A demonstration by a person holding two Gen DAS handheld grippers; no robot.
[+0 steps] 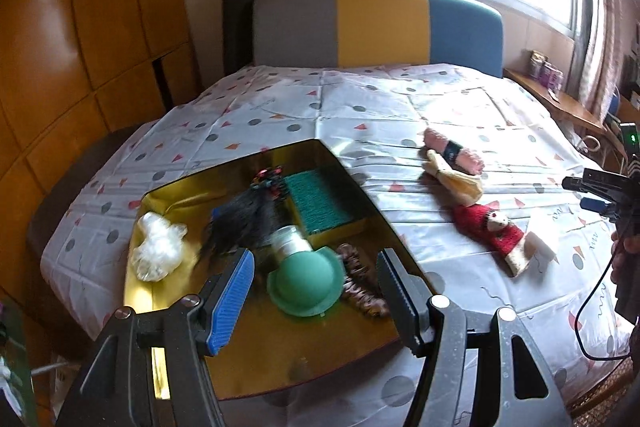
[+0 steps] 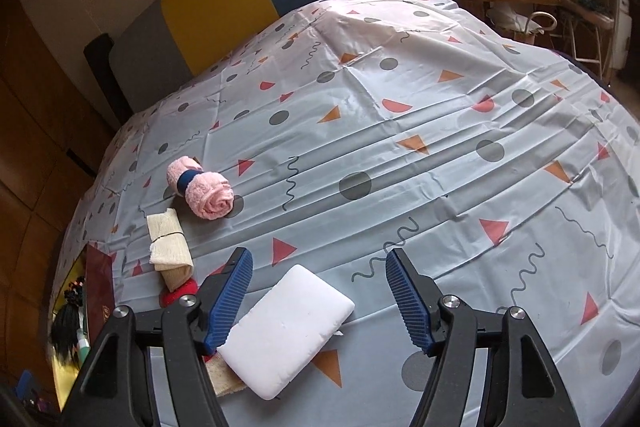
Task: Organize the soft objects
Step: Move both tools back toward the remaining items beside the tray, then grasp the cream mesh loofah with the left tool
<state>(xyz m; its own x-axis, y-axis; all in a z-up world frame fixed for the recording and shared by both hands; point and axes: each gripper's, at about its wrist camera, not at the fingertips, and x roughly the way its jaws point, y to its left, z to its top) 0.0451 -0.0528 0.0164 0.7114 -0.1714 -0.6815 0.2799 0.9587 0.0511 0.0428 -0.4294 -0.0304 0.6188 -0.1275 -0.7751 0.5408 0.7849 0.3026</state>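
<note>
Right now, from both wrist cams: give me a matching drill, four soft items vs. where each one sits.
Items:
1. green scouring pad
2. pink rolled towel
3. white sponge
4. clear plastic bag

Places:
A. on the bedsheet, between the open right tongs
B. far right corner of the gold tray
C. on the bedsheet, just beyond the beige cloth bundle
D. left side of the gold tray

Pairs: 1-B, 2-C, 3-A, 4-D
</note>
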